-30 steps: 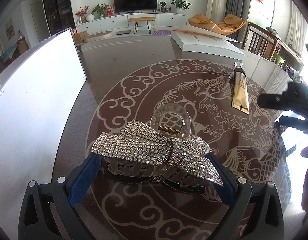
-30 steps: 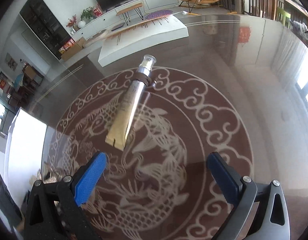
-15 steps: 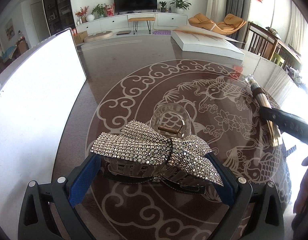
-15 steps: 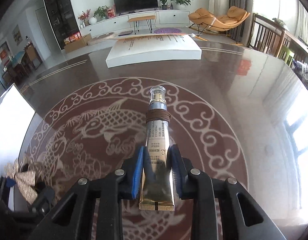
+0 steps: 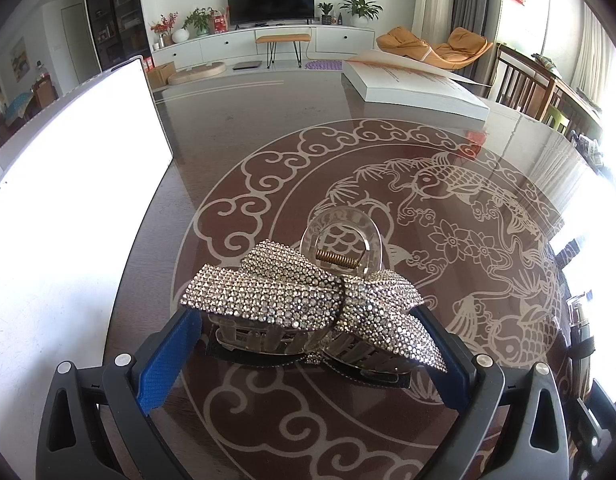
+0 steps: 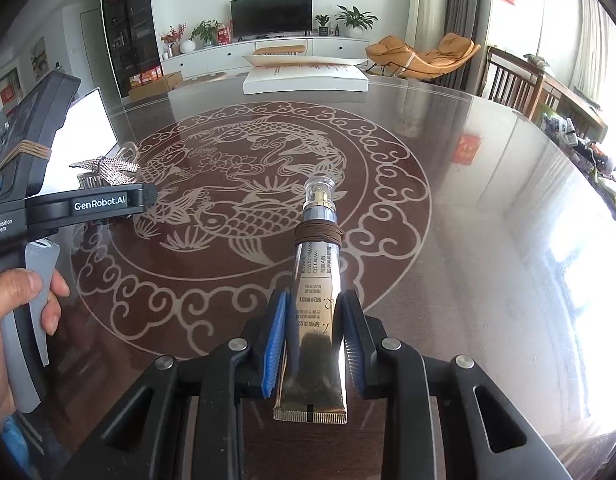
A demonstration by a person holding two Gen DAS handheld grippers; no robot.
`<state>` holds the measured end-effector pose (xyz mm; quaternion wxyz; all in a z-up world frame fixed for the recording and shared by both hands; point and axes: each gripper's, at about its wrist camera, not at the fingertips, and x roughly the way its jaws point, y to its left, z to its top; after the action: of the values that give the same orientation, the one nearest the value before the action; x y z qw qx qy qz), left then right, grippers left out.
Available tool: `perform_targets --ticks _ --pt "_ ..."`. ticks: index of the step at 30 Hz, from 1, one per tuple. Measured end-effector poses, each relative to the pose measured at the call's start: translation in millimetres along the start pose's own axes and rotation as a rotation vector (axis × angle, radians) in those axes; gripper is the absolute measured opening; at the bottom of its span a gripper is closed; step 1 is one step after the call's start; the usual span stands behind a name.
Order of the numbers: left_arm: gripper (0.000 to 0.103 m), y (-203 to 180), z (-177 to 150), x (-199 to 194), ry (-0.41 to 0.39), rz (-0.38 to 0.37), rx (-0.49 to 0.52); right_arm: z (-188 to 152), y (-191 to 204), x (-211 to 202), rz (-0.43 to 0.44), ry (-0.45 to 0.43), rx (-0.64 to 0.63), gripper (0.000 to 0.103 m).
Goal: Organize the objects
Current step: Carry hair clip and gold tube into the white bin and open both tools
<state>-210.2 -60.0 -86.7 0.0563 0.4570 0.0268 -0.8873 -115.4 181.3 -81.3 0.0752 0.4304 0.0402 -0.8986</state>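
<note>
Right gripper [image 6: 313, 340] clamped on gold squeeze tube of eye cream [image 6: 313, 312], cap forward, above the dark carp-patterned glass table [image 6: 467, 240]. Left gripper [image 5: 308, 344] wide, pads at the ends of rhinestone bow hair claw [image 5: 304, 300]; contact unclear.

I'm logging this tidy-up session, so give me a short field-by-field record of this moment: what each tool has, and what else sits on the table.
left tool: around the rhinestone bow hair clip, resting on the table
right tool: shut on the gold eye cream tube, cap pointing away
tube detail: brown cord wound below the cap
also on table: white box at far side, white panel at left
</note>
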Motion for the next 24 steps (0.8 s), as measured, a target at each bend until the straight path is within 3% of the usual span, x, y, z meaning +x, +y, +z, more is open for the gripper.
perform_targets --ticks 4,7,10,13,15,16,24 --pt "0.103 0.0 0.0 0.0 0.000 0.000 0.000 1.3 -2.1 2.0 0.000 0.001 -0.003 0.030" --pt "0.103 0.0 1.8 1.2 0.002 -0.005 -0.002 3.3 -3.9 3.6 0.025 0.003 0.004 0.036" --pt "0.103 0.3 8.5 5.4 0.024 0.001 -0.009 12.4 -4.8 7.5 0.070 0.057 0.017 0.048" --pt "0.103 0.9 17.6 11.7 0.036 0.004 -0.016 29.7 -4.5 18.4 0.094 0.117 0.033 0.050" --pt "0.098 3.6 21.8 11.0 0.035 -0.028 -0.023 36.2 -4.2 24.5 0.080 0.119 0.014 0.032" --pt "0.078 6.3 21.2 4.1 0.001 -0.060 -0.033 36.3 -4.9 24.8 0.062 0.118 0.005 0.026" --pt "0.072 4.8 -30.9 -60.8 -0.111 -0.192 -0.097 -4.1 -28.2 -14.9 0.159 0.093 0.158 0.026"
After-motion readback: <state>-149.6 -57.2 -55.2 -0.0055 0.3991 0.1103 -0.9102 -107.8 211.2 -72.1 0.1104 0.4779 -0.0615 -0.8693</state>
